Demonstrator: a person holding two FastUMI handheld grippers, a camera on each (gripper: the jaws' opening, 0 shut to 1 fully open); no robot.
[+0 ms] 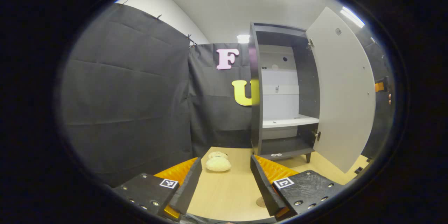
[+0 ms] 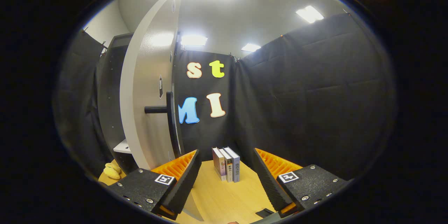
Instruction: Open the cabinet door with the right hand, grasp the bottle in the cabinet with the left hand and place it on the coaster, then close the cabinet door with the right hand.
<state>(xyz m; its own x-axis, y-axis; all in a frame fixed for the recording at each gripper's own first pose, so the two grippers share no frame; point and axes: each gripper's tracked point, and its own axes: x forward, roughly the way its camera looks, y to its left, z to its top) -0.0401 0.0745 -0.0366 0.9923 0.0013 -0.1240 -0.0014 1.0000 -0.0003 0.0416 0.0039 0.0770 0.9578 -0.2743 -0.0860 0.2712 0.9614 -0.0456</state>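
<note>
The dark cabinet (image 1: 257,94) stands on the wooden table with its pale door (image 1: 344,94) swung wide to the right. Its white shelf (image 1: 290,121) and dark bottom shelf look bare. My left gripper (image 1: 226,160) is open above the table, in front of the cabinet and short of it, with nothing between its fingers. A small round tan disc (image 1: 260,202), possibly the coaster, peeks out beside one finger. In the right gripper view, the door's outer face (image 2: 147,105) with its black bar handle (image 2: 169,112) rises just left of my open right gripper (image 2: 225,152), which touches nothing.
A cream plush toy (image 1: 218,163) lies on the table (image 1: 227,192) left of the cabinet foot, also visible as the plush toy (image 2: 112,171). Three upright books (image 2: 227,168) stand ahead of the right gripper. A hand with the other gripper (image 1: 381,86) shows past the door's edge.
</note>
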